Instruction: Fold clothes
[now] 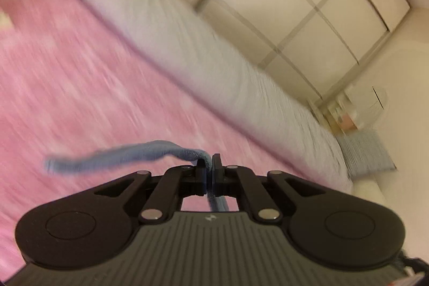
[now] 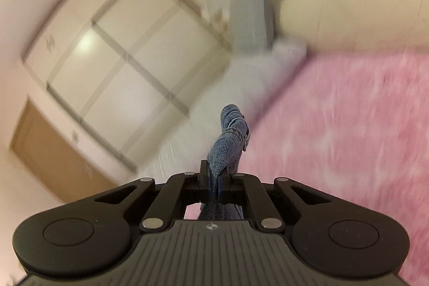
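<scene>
Both fingers clenched on blue garment (image 1: 120, 156) edges | pink bedspread (image 1: 80, 77) below

A pink fuzzy blanket (image 1: 67, 77) covers the bed; a white duvet (image 1: 187, 26) lies beside it; pale wardrobe doors (image 1: 308, 4) behind; a brown door (image 2: 51, 152) nearby.

You are seeing blue ribbed cloth (image 1: 128, 156) (image 2: 228, 149) showing against the pink mottled blanket (image 1: 67, 77) (image 2: 348, 125); beside that blanket, a white cover (image 1: 187, 39), and beyond it cream wardrobe doors (image 1: 308, 18) are showing.
</scene>
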A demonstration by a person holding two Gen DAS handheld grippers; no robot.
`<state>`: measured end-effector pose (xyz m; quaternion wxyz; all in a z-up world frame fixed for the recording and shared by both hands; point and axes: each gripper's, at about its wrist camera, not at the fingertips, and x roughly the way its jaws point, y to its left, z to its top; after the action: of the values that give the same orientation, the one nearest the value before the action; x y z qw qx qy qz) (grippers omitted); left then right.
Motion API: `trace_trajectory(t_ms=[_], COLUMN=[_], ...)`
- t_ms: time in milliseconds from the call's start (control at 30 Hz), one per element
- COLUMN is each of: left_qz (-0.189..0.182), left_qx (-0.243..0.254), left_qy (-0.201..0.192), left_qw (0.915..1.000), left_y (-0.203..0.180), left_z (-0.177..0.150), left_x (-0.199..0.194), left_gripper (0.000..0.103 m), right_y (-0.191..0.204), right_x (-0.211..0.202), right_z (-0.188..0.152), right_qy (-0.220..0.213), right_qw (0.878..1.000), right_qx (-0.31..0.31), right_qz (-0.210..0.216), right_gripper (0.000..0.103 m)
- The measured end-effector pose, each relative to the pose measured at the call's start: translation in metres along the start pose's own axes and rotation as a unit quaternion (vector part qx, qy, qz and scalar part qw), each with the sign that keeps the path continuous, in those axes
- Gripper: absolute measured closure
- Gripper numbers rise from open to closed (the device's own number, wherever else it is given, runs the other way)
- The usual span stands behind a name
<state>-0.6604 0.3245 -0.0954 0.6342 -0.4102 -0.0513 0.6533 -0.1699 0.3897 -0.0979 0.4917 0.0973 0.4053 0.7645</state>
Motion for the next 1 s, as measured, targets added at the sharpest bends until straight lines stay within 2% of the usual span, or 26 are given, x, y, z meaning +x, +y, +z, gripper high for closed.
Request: trace_trajectory(t_ms=[33, 67, 100, 133, 167, 233, 300, 333, 367, 433, 467, 500, 533, 600, 633, 733, 867, 1000], left_qz=[0.006, 0.001, 0.001, 0.022, 0.042, 0.092, 0.140, 0.182, 0.208, 0.245, 0.254, 0.255, 0.249, 0.237, 0.233, 0.219, 0.221, 0.234], left_qx=[-0.002, -0.001, 0.012, 0.032, 0.037, 0.007, -0.040, -0.065, -0.079, -0.109, -0.117, -0.131, -0.143, -0.159, -0.160, -0.170, -0.191, -0.185], left_qy=[-0.023, -0.040, -0.052, -0.049, -0.036, 0.016, 0.071, 0.096, 0.111, 0.140, 0.144, 0.146, 0.142, 0.131, 0.124, 0.116, 0.115, 0.106], left_qw=[0.9997, 0.9992, 0.9986, 0.9980, 0.9978, 0.9956, 0.9868, 0.9764, 0.9687, 0.9532, 0.9492, 0.9467, 0.9474, 0.9494, 0.9511, 0.9538, 0.9494, 0.9485], left_y=[0.006, 0.012, 0.015, 0.017, 0.023, 0.055, 0.095, 0.118, 0.133, 0.164, 0.173, 0.181, 0.183, 0.186, 0.184, 0.185, 0.195, 0.203], left_z=[0.009, 0.013, 0.012, 0.007, -0.002, -0.034, -0.075, -0.098, -0.113, -0.140, -0.147, -0.152, -0.153, -0.154, -0.154, -0.157, -0.158, -0.164], left_x=[-0.024, -0.044, -0.064, -0.078, -0.086, -0.095, -0.094, -0.093, -0.092, -0.091, -0.092, -0.094, -0.094, -0.093, -0.091, -0.081, -0.059, -0.047], left_gripper=[0.101, 0.095, 0.095, 0.095, 0.095, 0.094, 0.086, 0.087, 0.088, 0.088, 0.087, 0.083, 0.080, 0.063, 0.062, 0.057, 0.053, 0.047], right_y=[0.005, 0.007, 0.007, 0.008, 0.006, -0.011, -0.048, -0.067, -0.085, -0.114, -0.126, -0.134, -0.140, -0.148, -0.151, -0.161, -0.175, -0.185], right_x=[-0.014, -0.027, -0.038, -0.050, -0.060, -0.074, -0.085, -0.088, -0.090, -0.098, -0.102, -0.106, -0.108, -0.107, -0.103, -0.091, -0.070, -0.058], right_z=[0.008, 0.011, 0.010, 0.004, -0.009, -0.043, -0.088, -0.112, -0.135, -0.161, -0.168, -0.170, -0.172, -0.168, -0.164, -0.155, -0.153, -0.154], right_qy=[-0.022, -0.030, -0.028, -0.017, 0.006, 0.067, 0.152, 0.194, 0.234, 0.270, 0.273, 0.265, 0.255, 0.228, 0.219, 0.194, 0.191, 0.190], right_qw=[1.000, 0.999, 0.999, 0.998, 0.995, 0.986, 0.961, 0.942, 0.918, 0.890, 0.883, 0.883, 0.884, 0.893, 0.898, 0.911, 0.914, 0.915], right_qx=[-0.006, -0.019, -0.033, -0.054, -0.068, -0.054, 0.001, 0.012, 0.015, 0.057, 0.085, 0.114, 0.139, 0.171, 0.180, 0.203, 0.207, 0.206], right_qz=[-0.007, -0.013, -0.017, -0.037, -0.072, -0.144, -0.230, -0.274, -0.319, -0.364, -0.371, -0.369, -0.366, -0.348, -0.336, -0.303, -0.292, -0.292], right_gripper=[0.097, 0.098, 0.100, 0.099, 0.099, 0.095, 0.093, 0.093, 0.092, 0.092, 0.091, 0.086, 0.076, 0.065, 0.063, 0.061, 0.061, 0.058])
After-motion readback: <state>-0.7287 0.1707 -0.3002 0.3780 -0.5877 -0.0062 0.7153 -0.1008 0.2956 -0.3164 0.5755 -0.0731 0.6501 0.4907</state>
